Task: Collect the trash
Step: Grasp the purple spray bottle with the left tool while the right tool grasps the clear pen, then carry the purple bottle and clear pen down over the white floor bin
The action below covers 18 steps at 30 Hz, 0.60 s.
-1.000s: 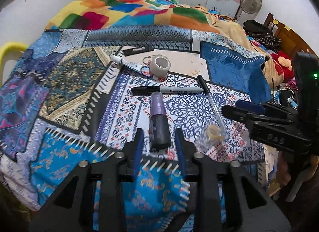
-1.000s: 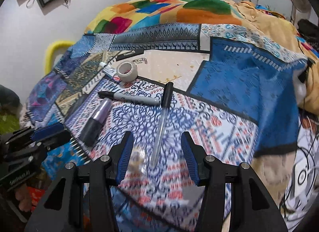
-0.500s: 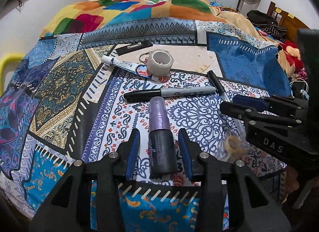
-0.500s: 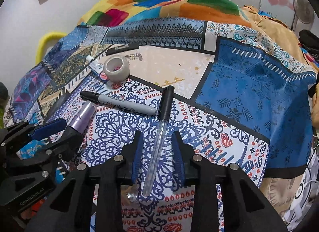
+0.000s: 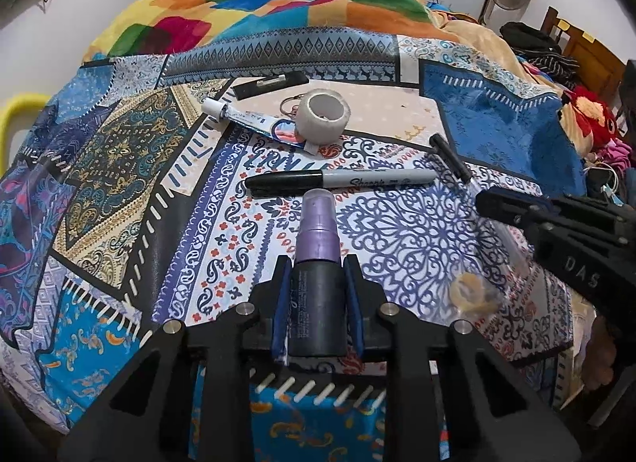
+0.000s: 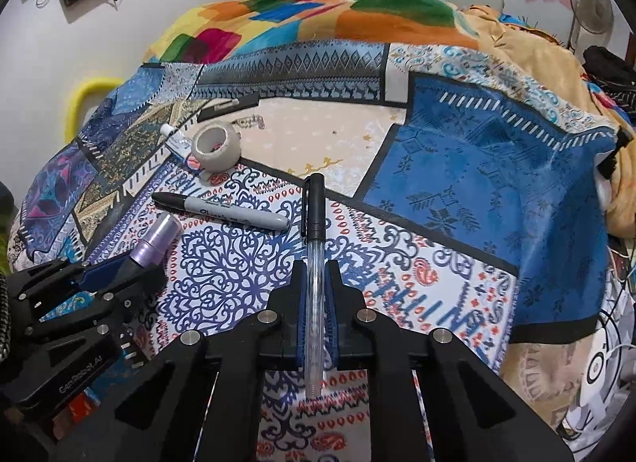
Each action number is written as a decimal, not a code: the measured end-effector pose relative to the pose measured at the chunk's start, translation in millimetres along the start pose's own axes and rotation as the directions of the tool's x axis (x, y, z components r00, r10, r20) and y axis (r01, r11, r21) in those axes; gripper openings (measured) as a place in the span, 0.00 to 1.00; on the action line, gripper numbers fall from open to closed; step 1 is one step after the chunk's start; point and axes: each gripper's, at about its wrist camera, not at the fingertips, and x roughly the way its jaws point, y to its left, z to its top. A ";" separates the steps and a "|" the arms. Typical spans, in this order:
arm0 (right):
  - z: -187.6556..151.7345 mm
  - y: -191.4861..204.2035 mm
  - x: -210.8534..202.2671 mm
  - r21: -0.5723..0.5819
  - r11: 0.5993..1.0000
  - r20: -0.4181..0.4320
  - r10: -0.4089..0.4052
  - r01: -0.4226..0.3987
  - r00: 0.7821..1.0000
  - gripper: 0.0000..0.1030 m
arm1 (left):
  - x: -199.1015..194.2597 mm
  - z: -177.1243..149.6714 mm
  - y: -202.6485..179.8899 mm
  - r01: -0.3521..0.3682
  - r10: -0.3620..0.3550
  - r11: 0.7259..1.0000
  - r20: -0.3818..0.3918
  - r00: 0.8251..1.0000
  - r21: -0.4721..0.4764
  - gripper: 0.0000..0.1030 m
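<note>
Both grabs are finishing together. Left gripper (image 5: 318, 303), whose jaws have just been closing, is pinching the dark body of the purple spray bottle (image 5: 317, 263), lying just below the black marker (image 5: 342, 180) on the patterned bedspread (image 5: 401, 235). Right gripper (image 6: 316, 315) is clamping the clear pen (image 6: 314, 263), right of that marker. Next, likely: lifting both clear without snagging cloth.
</note>
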 end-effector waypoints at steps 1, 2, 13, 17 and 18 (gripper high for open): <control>0.4 0.1 -4.2 0.001 1.000 0.005 0.002 -0.002 1.000 0.08 | -5.6 -0.5 -0.7 0.005 -0.005 1.000 0.008 1.000 0.001 0.24; 1.3 -0.1 -10.1 0.003 1.000 0.012 0.005 -0.005 1.000 0.08 | -12.4 -0.9 -1.2 0.011 -0.011 1.000 0.019 1.000 0.000 0.24; 9.7 18.3 -100.6 0.002 0.998 0.136 0.060 -0.060 0.989 0.08 | -117.2 2.1 -4.1 0.016 -0.014 1.000 0.159 0.987 -0.010 0.24; 10.2 35.3 -143.2 -0.017 0.996 0.195 0.094 -0.093 0.976 0.08 | -164.8 -2.6 -2.2 0.007 -0.003 1.000 0.217 0.976 -0.019 0.24; 9.7 41.3 -155.7 -0.025 0.994 0.211 0.107 -0.104 0.972 0.08 | -180.4 -5.3 -1.0 0.005 0.000 1.000 0.235 0.972 -0.022 0.24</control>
